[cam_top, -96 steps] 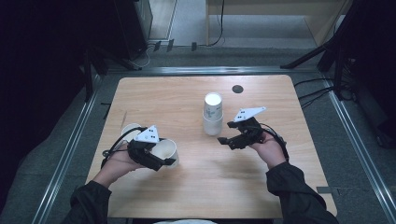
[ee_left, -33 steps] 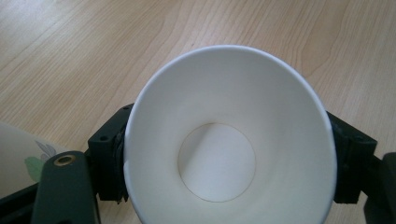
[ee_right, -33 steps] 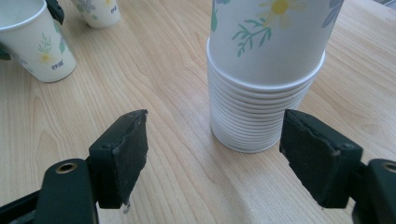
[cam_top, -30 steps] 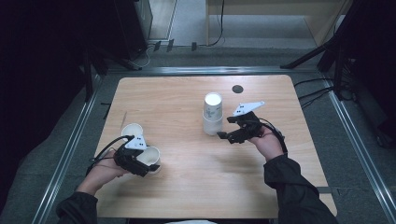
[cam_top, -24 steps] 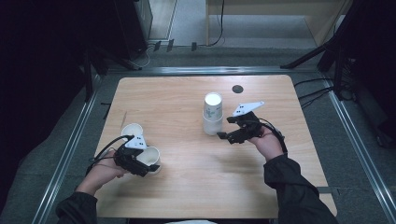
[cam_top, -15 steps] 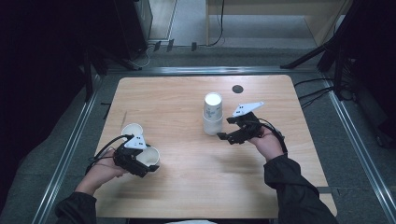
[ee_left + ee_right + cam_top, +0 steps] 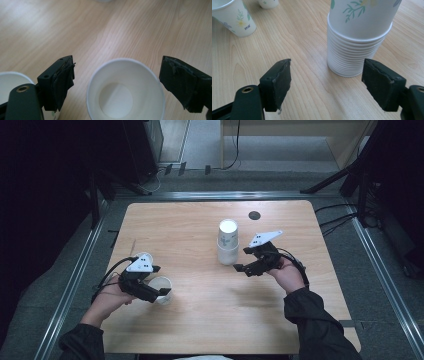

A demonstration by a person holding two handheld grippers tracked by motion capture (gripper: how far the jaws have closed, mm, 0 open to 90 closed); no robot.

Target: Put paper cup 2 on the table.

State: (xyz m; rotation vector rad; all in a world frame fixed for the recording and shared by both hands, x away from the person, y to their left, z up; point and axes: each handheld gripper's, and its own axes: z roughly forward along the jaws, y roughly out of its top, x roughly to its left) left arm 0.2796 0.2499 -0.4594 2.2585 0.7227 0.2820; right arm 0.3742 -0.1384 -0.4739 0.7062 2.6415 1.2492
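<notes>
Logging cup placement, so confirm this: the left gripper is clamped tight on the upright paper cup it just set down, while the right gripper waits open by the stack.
Not quite. The left gripper is not clamped: its jaws have just been opening, and the left gripper view shows gaps either side of the upright paper cup. The right gripper does wait open by the stack.
</notes>
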